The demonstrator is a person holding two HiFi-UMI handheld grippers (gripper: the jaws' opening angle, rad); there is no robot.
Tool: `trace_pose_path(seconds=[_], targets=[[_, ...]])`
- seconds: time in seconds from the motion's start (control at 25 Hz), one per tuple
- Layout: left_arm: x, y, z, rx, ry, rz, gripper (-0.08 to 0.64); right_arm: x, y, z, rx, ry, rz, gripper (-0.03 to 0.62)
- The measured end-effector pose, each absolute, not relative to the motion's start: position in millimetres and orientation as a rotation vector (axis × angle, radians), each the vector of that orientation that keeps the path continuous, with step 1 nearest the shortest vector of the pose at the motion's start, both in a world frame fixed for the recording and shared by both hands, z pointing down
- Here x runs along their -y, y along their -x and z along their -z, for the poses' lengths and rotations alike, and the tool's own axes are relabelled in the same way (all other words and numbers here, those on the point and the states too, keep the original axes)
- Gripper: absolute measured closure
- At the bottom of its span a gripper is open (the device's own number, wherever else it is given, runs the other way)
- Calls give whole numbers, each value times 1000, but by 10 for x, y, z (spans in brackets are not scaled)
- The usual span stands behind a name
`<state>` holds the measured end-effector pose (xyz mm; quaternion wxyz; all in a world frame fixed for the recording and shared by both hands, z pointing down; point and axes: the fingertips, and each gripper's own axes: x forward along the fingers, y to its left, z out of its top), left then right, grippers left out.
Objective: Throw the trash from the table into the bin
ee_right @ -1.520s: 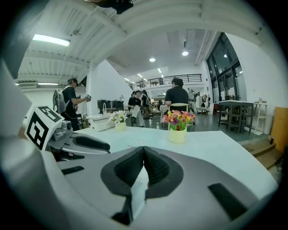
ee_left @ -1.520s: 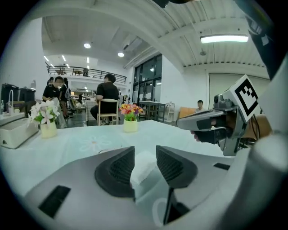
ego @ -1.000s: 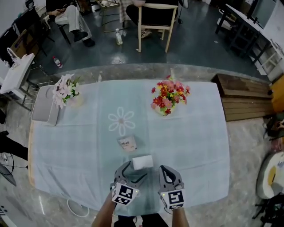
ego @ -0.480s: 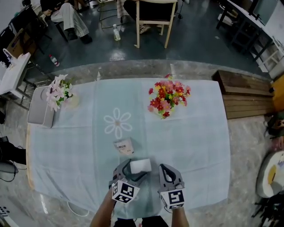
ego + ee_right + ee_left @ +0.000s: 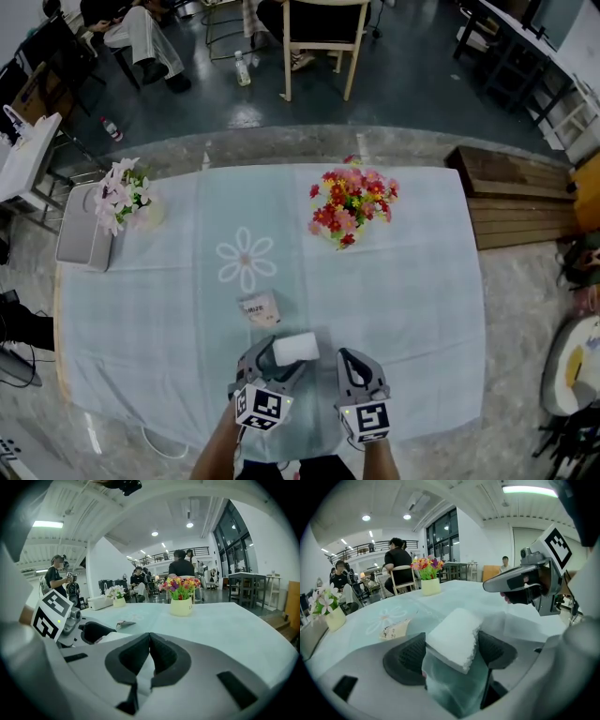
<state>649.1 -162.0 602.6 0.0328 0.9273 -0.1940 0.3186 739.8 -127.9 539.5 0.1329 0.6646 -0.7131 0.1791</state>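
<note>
A white foam block (image 5: 452, 639) sits between the dark pads of my left gripper (image 5: 451, 652), which is shut on it, with a clear film hanging under it. From above, the block (image 5: 295, 348) is at the left gripper's (image 5: 279, 354) tips, over the table's near edge. A small printed wrapper (image 5: 260, 308) lies flat on the pale cloth just beyond, also visible as the wrapper (image 5: 396, 630). My right gripper (image 5: 349, 362) is beside the left one; its jaws are pressed together with nothing between them, as the right gripper (image 5: 149, 645) view shows.
A vase of red and yellow flowers (image 5: 349, 202) stands far right of centre, pink flowers (image 5: 127, 195) and a grey tray (image 5: 80, 225) at the far left. The table (image 5: 422, 309) has a pale blue cloth. Chairs and seated people are beyond it.
The left gripper has rolled slightly with the white block in it. The right gripper has stayed where it was.
</note>
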Motion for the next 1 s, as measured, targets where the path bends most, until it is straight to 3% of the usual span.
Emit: trace_pose_path(seconds=[0.52, 1.0], targets=[[1731, -5962, -5393, 781, -2865, -812, 196, 1353, -6892, -5123, 2146, -1873, -443, 584], [1650, -4679, -5048, 1094, -2758, -741, 196, 1504, -5660, -4824, 2339, -1653, -332, 584]])
